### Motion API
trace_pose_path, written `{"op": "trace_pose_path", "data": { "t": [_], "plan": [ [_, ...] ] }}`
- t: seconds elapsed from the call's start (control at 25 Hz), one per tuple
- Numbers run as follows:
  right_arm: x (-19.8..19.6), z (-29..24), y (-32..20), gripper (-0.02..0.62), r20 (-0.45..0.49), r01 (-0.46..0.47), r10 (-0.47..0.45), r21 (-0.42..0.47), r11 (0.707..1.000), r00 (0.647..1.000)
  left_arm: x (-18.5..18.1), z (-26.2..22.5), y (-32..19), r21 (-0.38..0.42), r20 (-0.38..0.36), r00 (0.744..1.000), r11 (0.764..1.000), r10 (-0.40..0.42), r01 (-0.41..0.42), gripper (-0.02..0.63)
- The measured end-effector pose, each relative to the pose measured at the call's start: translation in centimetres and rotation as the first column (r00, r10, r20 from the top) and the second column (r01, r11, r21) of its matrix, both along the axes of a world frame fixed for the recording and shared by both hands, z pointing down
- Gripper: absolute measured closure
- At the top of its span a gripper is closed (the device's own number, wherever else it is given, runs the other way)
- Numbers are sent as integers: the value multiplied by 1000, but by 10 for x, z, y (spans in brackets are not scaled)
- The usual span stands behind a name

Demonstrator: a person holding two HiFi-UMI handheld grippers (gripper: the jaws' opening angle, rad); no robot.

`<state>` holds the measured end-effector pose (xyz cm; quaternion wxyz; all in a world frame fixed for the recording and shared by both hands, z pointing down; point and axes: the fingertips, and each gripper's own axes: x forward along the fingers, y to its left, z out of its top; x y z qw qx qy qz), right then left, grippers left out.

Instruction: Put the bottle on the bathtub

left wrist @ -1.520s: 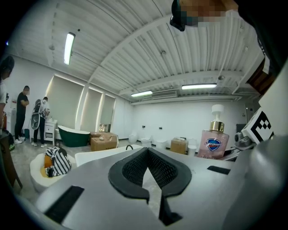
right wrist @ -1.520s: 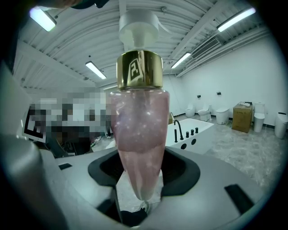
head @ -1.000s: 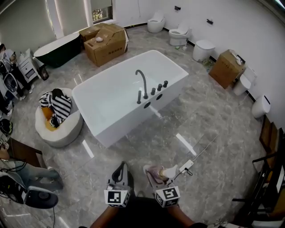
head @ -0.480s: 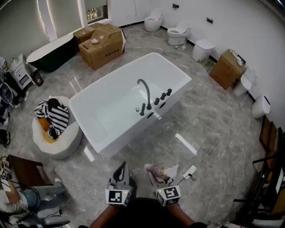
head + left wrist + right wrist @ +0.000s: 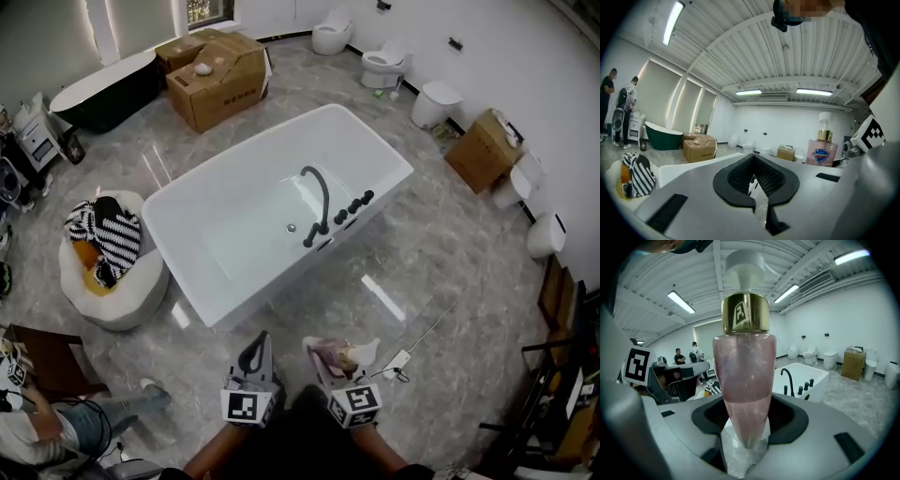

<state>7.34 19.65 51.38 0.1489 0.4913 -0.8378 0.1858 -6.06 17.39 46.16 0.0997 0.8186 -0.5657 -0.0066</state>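
Pickup done, by the look of it. Gripping the pink pump bottle low on its body with the right tongs, jaws pressed against both sides, gold collar and white pump upright above them. Holding the left tongs empty alongside, jaws drawn together to a bare slit with nothing between.

From the head view, down at the bottom edge: left tongs and right tongs just beside each other, bottle in the right pair, over grey marble floor.

Well apart from the white bathtub as yet. Ahead across open floor, with one long side turned toward the tongs. Black faucet and a row of knobs on that near rim, toward its right-hand corner. Nothing resting on the rim so far as can be seen.

Left to do, probably:
- closing the gap to the tub
- picking a flat stretch of rim, perhaps the near long edge left of the faucet or the ledge by the knobs
- lowering the bottle upright onto it
- opening the right tongs and drawing back

No sign of any of that yet. At the carrying stage, then: grasp secured, placement wholly ahead. Worth minding a glossy, fairly narrow rim under a tall bottle held near its base.
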Motion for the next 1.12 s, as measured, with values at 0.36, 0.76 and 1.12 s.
{"op": "trace_pose_path", "data": {
  "t": [0.36, 0.76, 1.12],
  "plan": [
    [-15, 3, -44, 370, -6, 41, -41, -1, 999, 999, -15, 8, -32, -59, -2, 999, 998, -39, 38, 592],
    [-6, 11, -122, 370, -13, 116, -116, -5, 993, 993, -10, 14, -102, -35, 6, 993, 992, -118, 118, 592],
    [11, 23, -203, 370, -23, 191, -191, -20, 981, 981, 12, 14, -174, -42, 37, 983, 983, -180, 181, 592]
  ]
}}
